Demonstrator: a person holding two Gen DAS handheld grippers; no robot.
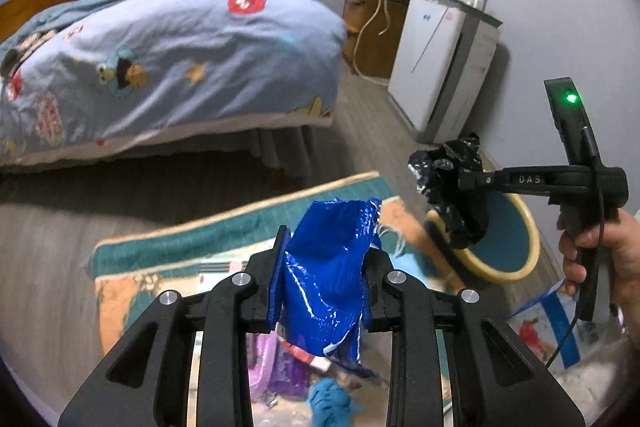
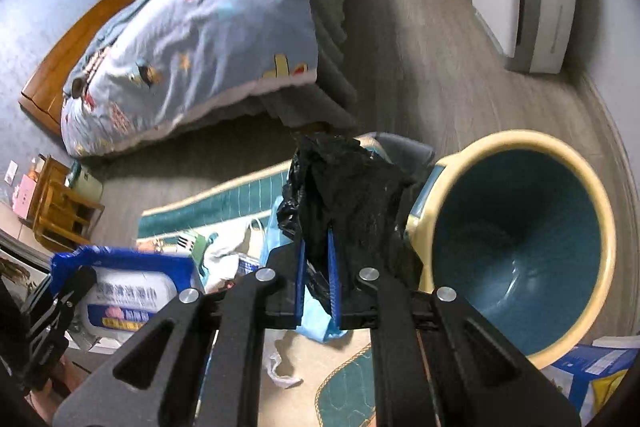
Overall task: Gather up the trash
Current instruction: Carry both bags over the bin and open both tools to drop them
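My left gripper [image 1: 324, 267] is shut on a crumpled blue plastic wrapper [image 1: 332, 279], held above the rug. It shows in the right wrist view [image 2: 124, 291] as a blue wet-wipe pack at the lower left. My right gripper [image 2: 316, 267] is shut on a crumpled black plastic bag [image 2: 352, 195], held just left of the bin's mouth. In the left wrist view the right gripper [image 1: 452, 183] holds the black bag [image 1: 452, 187] over the bin [image 1: 508, 243]. The bin [image 2: 520, 239] is cream with a teal inside and looks empty.
A teal and orange rug [image 1: 224, 227] lies on the wood floor with loose litter on it: a pale blue bag [image 2: 316, 319], white scraps [image 2: 224, 255], purple and teal pieces [image 1: 280, 371]. A bed [image 1: 160, 59] stands behind. A white appliance [image 1: 436, 63] stands by the wall.
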